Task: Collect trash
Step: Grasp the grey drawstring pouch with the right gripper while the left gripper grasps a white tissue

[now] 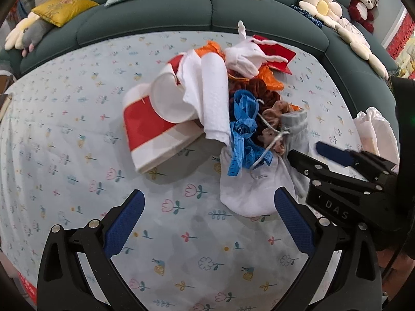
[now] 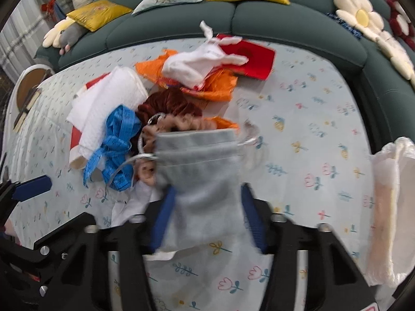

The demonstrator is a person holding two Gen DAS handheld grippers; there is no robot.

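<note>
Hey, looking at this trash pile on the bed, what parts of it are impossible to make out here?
- Grey drawstring pouch: right wrist view, motion-blurred; its lower end is hidden between the right tool fingers.
- Blue measuring tape: markings too small to read in both views.
- Brown scrunchies: left wrist view, mostly buried under the tape and cord.
- White plastic bag: right wrist view, cut off by the edge.
- Left tool: open, nothing between its fingers.
</note>
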